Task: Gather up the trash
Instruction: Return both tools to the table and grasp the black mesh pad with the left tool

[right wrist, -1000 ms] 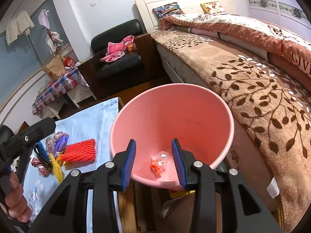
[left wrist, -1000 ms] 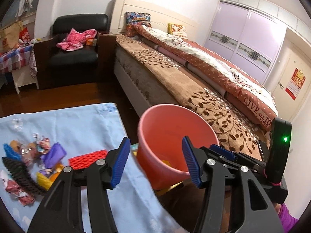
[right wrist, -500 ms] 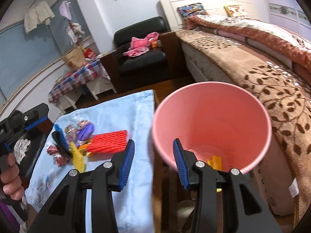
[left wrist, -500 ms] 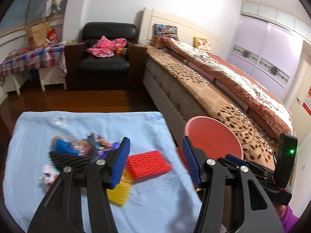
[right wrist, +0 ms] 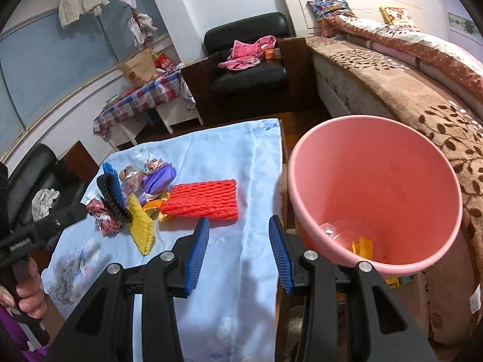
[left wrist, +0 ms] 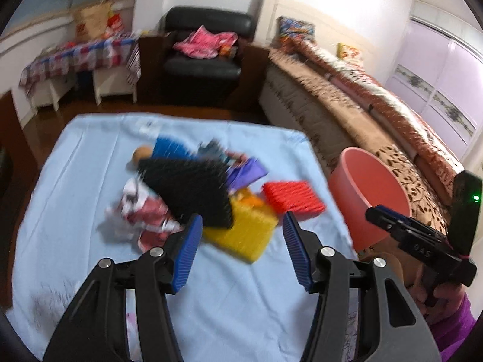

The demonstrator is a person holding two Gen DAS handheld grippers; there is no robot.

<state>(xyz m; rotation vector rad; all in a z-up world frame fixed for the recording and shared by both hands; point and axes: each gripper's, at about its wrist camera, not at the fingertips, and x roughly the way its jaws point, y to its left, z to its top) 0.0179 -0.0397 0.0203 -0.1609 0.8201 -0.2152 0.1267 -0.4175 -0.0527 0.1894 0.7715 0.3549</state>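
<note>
Both grippers hanging empty, jaws apart: left gripper (left wrist: 240,238) over the pile, right gripper (right wrist: 238,250) over bare cloth (right wrist: 229,144) between pile and bin (right wrist: 374,193).

Trash sitting heaped mid-cloth: red mesh (right wrist: 202,200) nearest the bin side, yellow mesh (left wrist: 241,232) just beyond the left jaws, black mesh (left wrist: 193,190) lying over it, purple wrapper (left wrist: 246,175), crumpled red-white wrappers (left wrist: 142,214), blue mesh (left wrist: 169,147) and a brownish round thing (left wrist: 142,152) at the back. Bin standing off the cloth's edge on the bed (right wrist: 422,96) side, already holding a clear wrapper and orange scraps.

Risks, judging from here:
- Left view blurring, so aiming at the yellow mesh possibly landing off; black mesh overlapping it, so closing there likely dragging two pieces, one dropping on the way to the bin.
- Foam mesh being soft and springy, thin pinch likely slipping; grabbing deep instead risking pinching the cloth and tugging the whole pile.
- Cloth lying loose on the table, any drag possibly sliding trash toward the edge and onto the floor.
- Red mesh lying flat, needing an edge grab; pressing straight down just flattening it.
- Bin sitting beyond the table edge with a gap, releasing early dropping trash between table and bin.
- Both grippers working close together, possibly colliding over the pile.
</note>
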